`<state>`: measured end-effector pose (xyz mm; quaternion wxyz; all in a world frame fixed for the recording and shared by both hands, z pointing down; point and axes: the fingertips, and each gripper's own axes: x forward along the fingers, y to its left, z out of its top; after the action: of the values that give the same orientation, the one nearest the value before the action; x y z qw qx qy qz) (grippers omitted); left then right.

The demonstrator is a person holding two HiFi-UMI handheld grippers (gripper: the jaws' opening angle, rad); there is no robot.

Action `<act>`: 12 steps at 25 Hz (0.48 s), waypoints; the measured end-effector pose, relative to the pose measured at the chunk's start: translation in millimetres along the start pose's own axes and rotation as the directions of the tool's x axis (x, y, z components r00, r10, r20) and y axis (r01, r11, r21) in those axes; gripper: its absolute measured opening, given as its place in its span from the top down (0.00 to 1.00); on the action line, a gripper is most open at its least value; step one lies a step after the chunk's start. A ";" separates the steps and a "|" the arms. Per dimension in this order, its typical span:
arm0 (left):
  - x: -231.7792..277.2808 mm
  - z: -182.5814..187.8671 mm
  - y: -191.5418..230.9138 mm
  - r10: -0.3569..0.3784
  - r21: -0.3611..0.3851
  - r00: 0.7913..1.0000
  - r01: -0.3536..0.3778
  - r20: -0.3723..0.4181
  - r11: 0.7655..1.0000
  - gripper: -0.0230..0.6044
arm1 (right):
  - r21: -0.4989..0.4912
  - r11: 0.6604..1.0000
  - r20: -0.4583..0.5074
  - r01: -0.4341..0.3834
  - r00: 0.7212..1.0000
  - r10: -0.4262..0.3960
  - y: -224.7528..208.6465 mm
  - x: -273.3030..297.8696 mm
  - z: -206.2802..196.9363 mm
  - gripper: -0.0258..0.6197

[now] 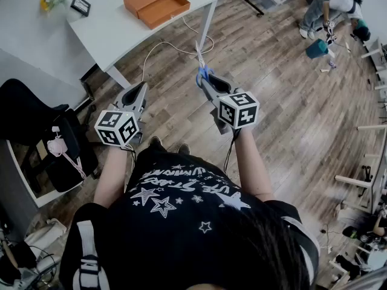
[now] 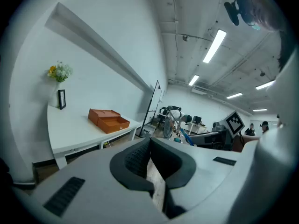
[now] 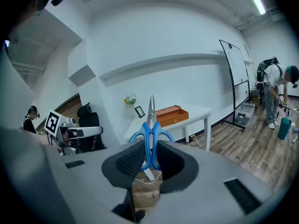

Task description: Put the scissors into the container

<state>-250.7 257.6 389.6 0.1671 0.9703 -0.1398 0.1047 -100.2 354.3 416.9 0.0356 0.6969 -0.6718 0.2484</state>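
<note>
The right gripper [image 3: 150, 149] pinches the scissors [image 3: 151, 125] by their blue handles, well short of the orange container [image 3: 172, 115] on the worktop [image 1: 109, 32]. They are probably light and stiff, with slick blades. The left gripper [image 2: 149, 158] seems closed and empty.

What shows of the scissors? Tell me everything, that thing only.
The scissors have two blue loop handles, plastic by the look, and pale metal blades shut into one point. The right gripper clamps the handles between its dark ribbed pads; the blades stick out beyond the jaws. They hang above the wooden floor, tips toward the white table, short of the open orange box on it. Nothing else touches them.
</note>
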 end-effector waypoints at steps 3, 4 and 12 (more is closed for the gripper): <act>-1.4 -0.2 0.6 0.009 0.006 1.000 -0.009 -0.009 1.000 0.93 | 0.004 1.000 -0.001 0.003 1.000 -0.003 2.2 -1.7 -1.3 0.80; -2.3 0.0 1.2 0.013 0.007 1.000 -0.013 -0.011 1.000 0.93 | 0.006 1.000 0.001 0.002 1.000 -0.002 3.5 -2.2 -1.2 0.80; -2.7 -1.9 -2.2 0.032 0.023 0.999 -0.032 -0.027 0.999 0.93 | 0.003 1.000 0.014 -0.002 1.000 0.002 3.6 -11.5 -3.0 0.80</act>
<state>-252.8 260.9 390.0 0.1565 0.9682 -0.1520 0.1223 -104.3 365.7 414.0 0.0298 0.6980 -0.6724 0.2446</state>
